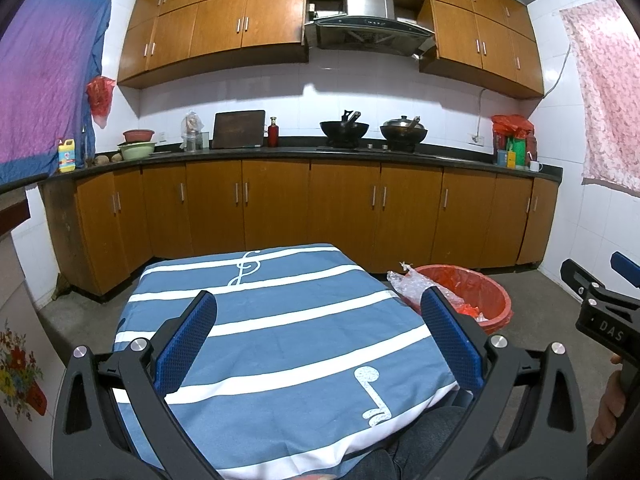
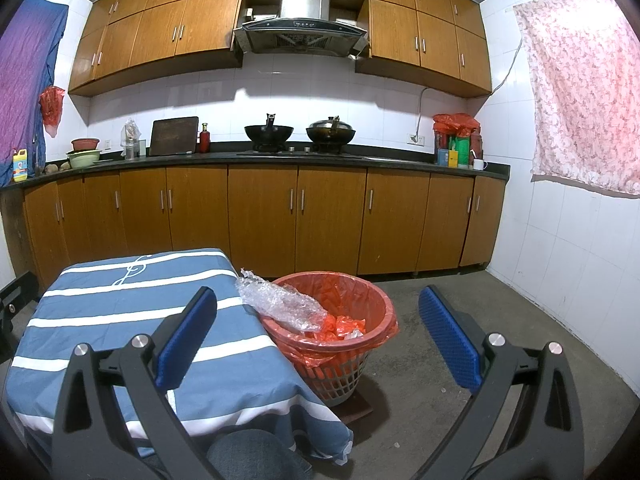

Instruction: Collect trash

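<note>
Kitchen cabinets run along the far wall, and a small table [image 1: 280,320] under a blue striped cloth sits in front of both cameras.

Both grippers are spread wide with nothing between their pads. The left gripper [image 1: 320,336] hovers over the middle of the cloth; the right gripper [image 2: 320,332] hangs over the table's right edge, with the bin [image 2: 372,344] between its fingers in its own view.

The one piece of trash in sight is a crumpled sheet of bubble wrap [image 2: 280,300]. It lies at 11 o'clock from the right gripper, half on the table corner and half across the bin's rim, not yet fully inside. From the left gripper it is at 2 o'clock [image 1: 408,284].

Risks, as I judge them: the wrap is light and springy, so a shallow pinch may slip off or tear away only a bit. A nudge could tip it off the rim onto the floor instead of in. The bin stands on a small board and looks light; a push on its rim might tilt it, and a finger could snag the red liner [image 2: 384,330] or drag the cloth.

Nothing stands between the right gripper and the wrap. For the left, the right gripper [image 1: 600,304] sits at 3 o'clock, close enough to collide if both reach.

Woks, bottles and basins on the counter [image 2: 400,162] are well apart.
</note>
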A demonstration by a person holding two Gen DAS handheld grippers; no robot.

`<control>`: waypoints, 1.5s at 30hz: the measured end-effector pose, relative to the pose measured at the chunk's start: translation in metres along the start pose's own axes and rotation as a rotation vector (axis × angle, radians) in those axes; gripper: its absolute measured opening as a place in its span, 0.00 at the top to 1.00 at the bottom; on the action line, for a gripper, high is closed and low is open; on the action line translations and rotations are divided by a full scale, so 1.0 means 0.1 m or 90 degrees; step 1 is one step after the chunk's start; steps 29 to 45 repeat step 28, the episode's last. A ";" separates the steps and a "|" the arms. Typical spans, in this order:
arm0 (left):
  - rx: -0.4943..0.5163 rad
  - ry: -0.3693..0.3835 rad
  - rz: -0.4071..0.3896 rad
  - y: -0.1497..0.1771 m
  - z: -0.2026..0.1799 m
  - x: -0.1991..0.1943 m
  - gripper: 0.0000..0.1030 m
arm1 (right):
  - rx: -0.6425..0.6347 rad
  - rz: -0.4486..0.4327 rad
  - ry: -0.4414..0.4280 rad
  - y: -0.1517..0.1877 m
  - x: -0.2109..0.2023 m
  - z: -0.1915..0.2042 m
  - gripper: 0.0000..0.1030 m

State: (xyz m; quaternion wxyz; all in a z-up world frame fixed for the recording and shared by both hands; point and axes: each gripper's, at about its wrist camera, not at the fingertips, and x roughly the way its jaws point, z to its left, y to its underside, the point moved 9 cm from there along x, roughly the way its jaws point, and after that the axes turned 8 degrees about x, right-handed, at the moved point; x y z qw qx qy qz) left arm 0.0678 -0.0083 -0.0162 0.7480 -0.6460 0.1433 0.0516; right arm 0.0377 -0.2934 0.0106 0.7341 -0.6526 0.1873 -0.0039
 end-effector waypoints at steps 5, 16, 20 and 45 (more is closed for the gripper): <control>-0.003 -0.001 0.002 0.00 0.00 -0.01 0.02 | -0.001 0.001 -0.001 0.00 0.00 0.00 0.04; -0.006 -0.004 0.003 0.02 -0.01 -0.03 0.02 | 0.000 0.002 -0.001 0.04 -0.01 0.05 0.04; -0.003 -0.012 0.003 0.01 -0.02 -0.04 0.02 | 0.000 0.002 -0.001 0.04 -0.01 0.05 0.04; -0.007 -0.012 0.004 0.00 -0.02 -0.03 0.02 | 0.001 0.002 -0.002 0.04 -0.01 0.05 0.04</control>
